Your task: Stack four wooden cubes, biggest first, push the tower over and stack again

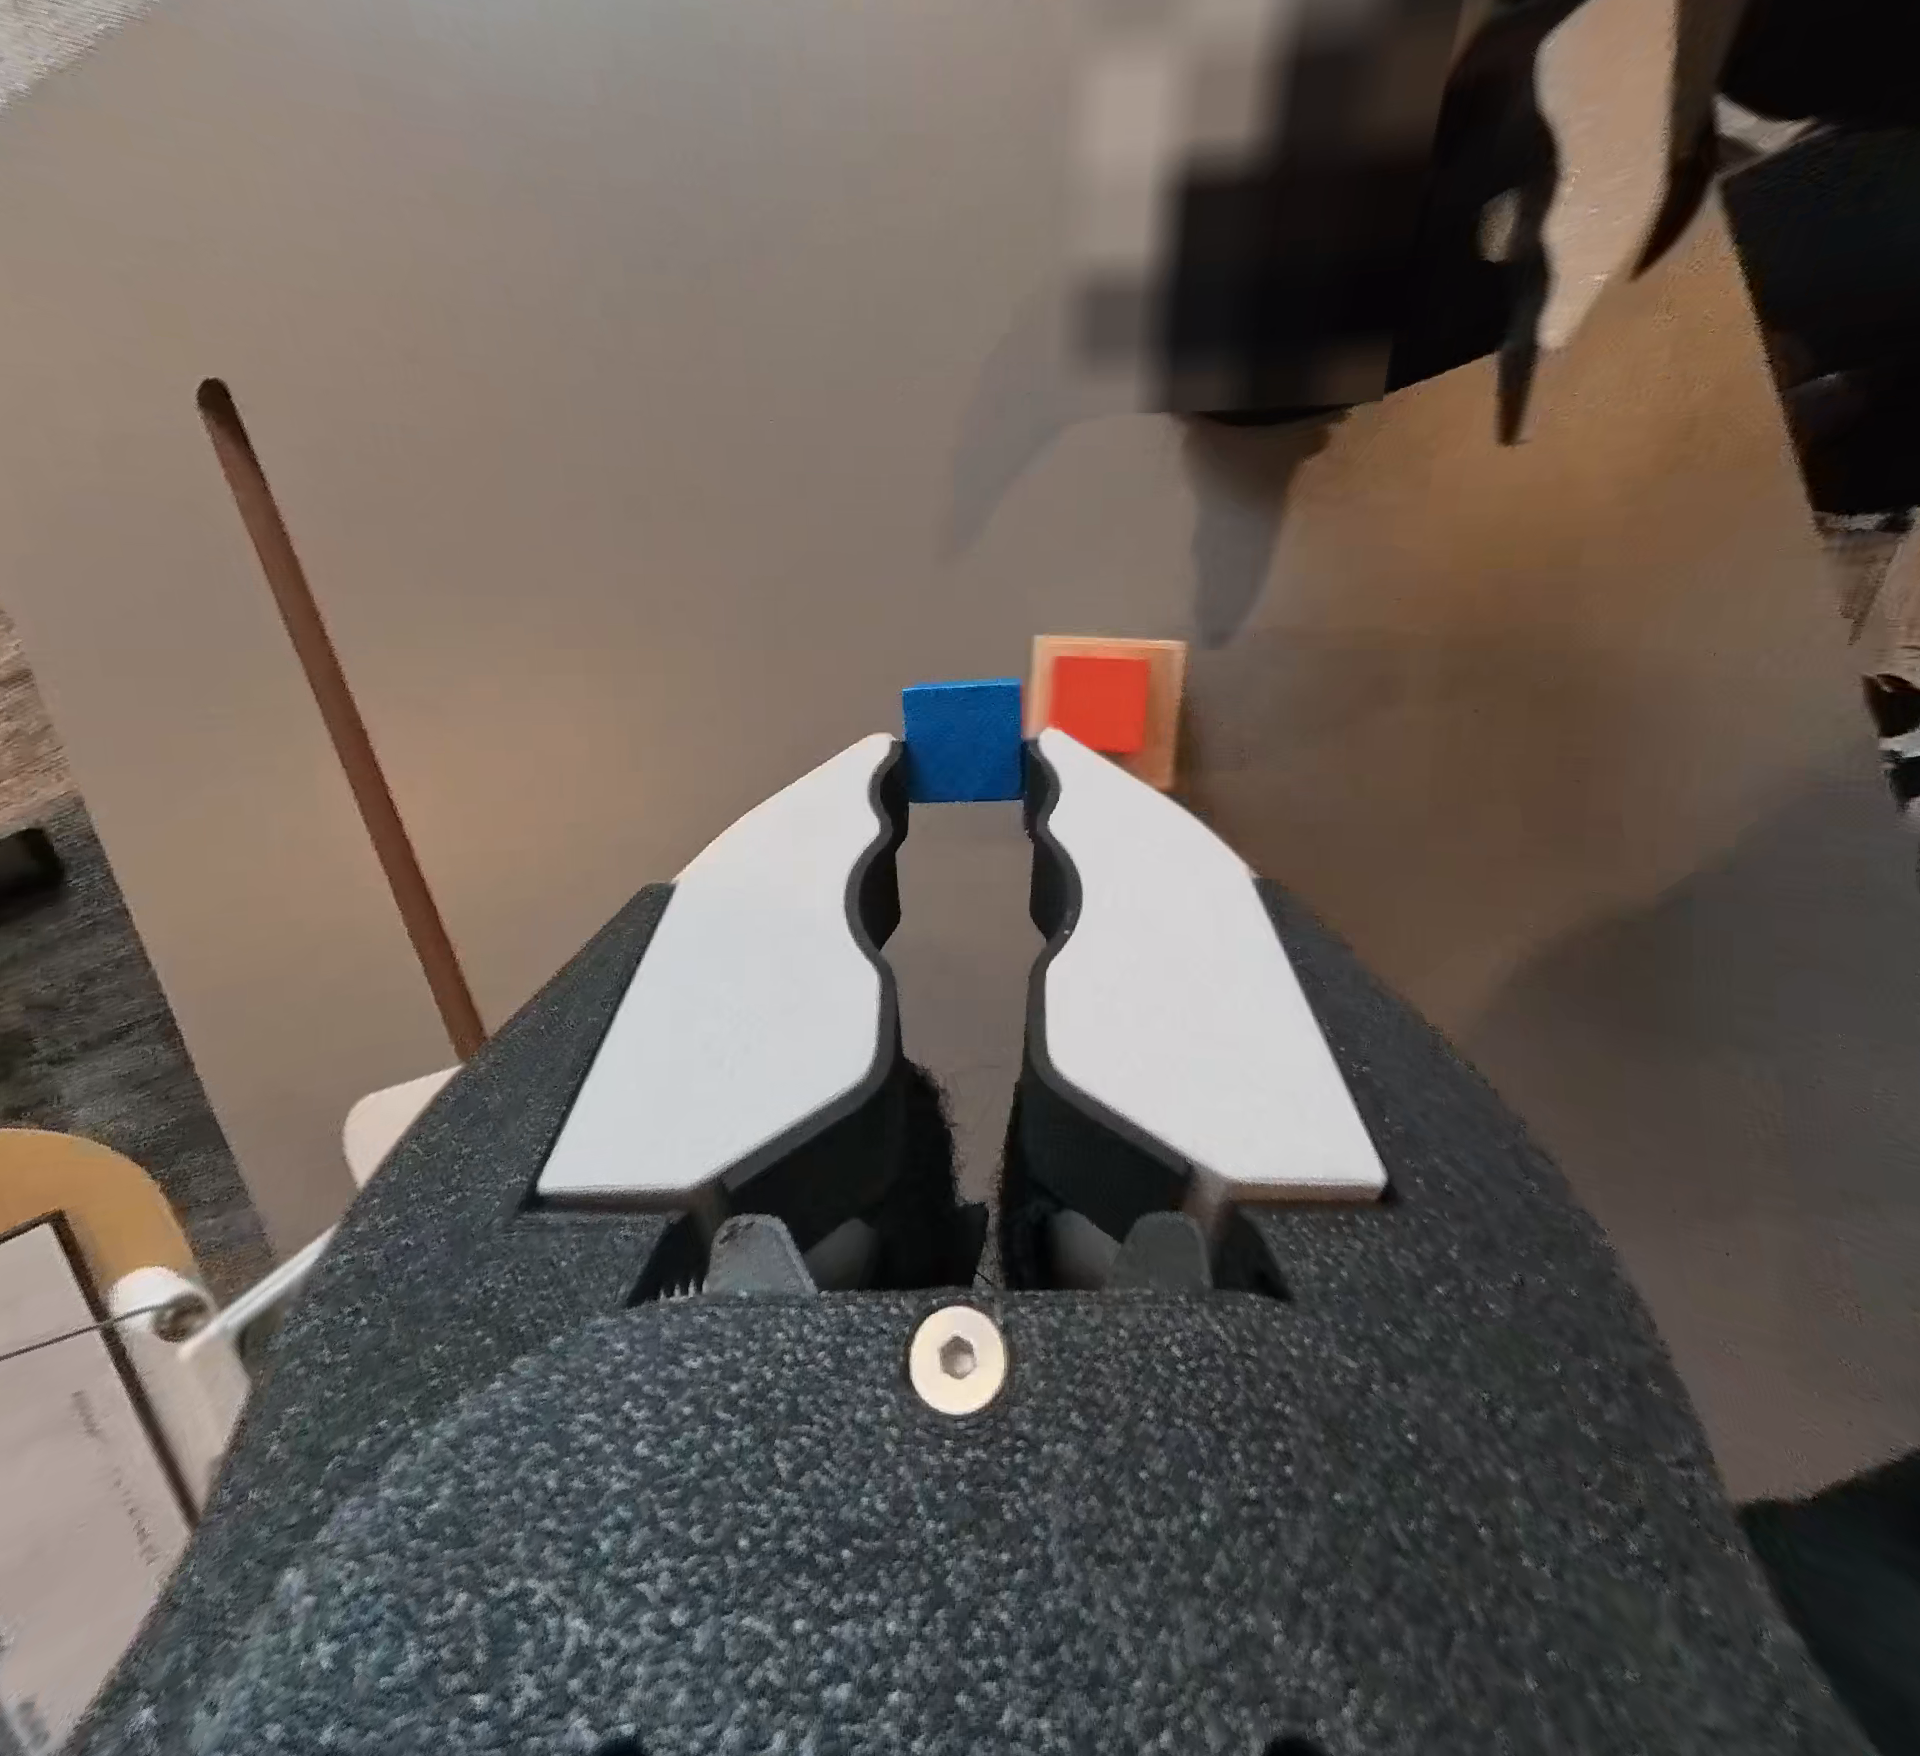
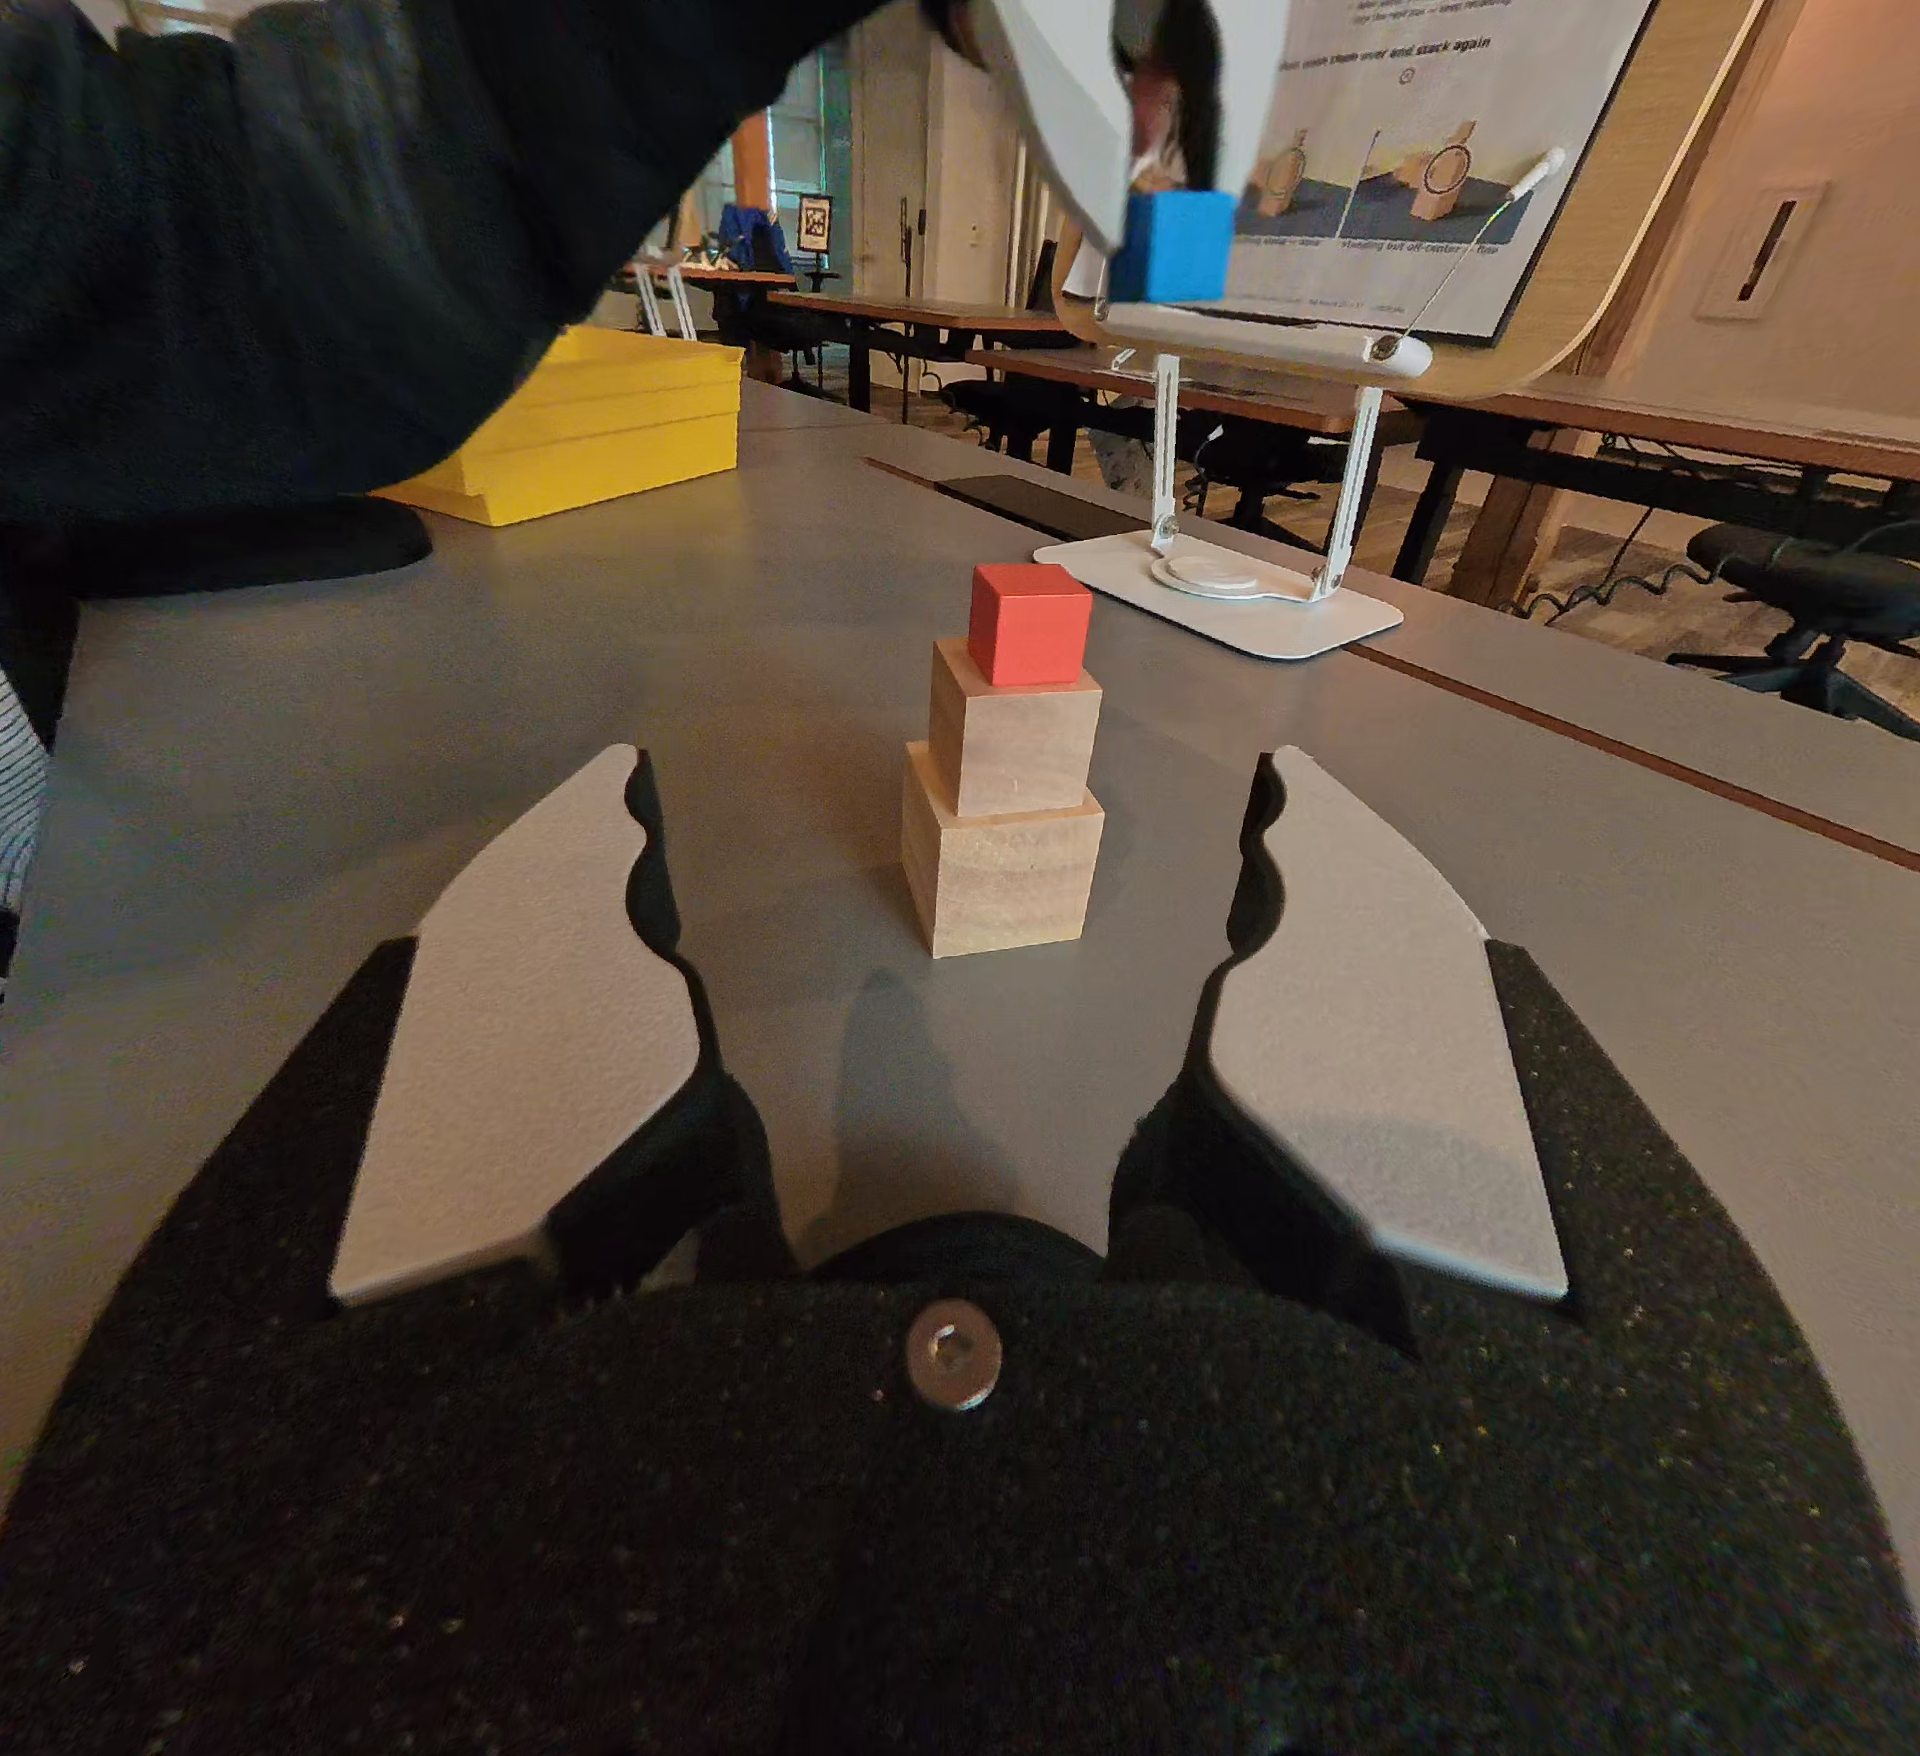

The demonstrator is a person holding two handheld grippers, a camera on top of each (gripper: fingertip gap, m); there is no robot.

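On my right wrist feed I see a grey desk [image 2: 520, 667] with a stack of yellow trays [image 2: 613, 428] at its far left. Further right stands a white stand [image 2: 1247, 605] carrying a wood-edged board with a printed instruction sheet [image 2: 1475, 85]. A dark narrow groove [image 2: 1662, 761] runs along the desk top. Behind are brown tables [image 2: 1621, 428] and a black office chair [image 2: 1829, 594]. My left wrist feed shows the same groove [image 1: 332, 719] and the stand's corner [image 1: 390, 1124].
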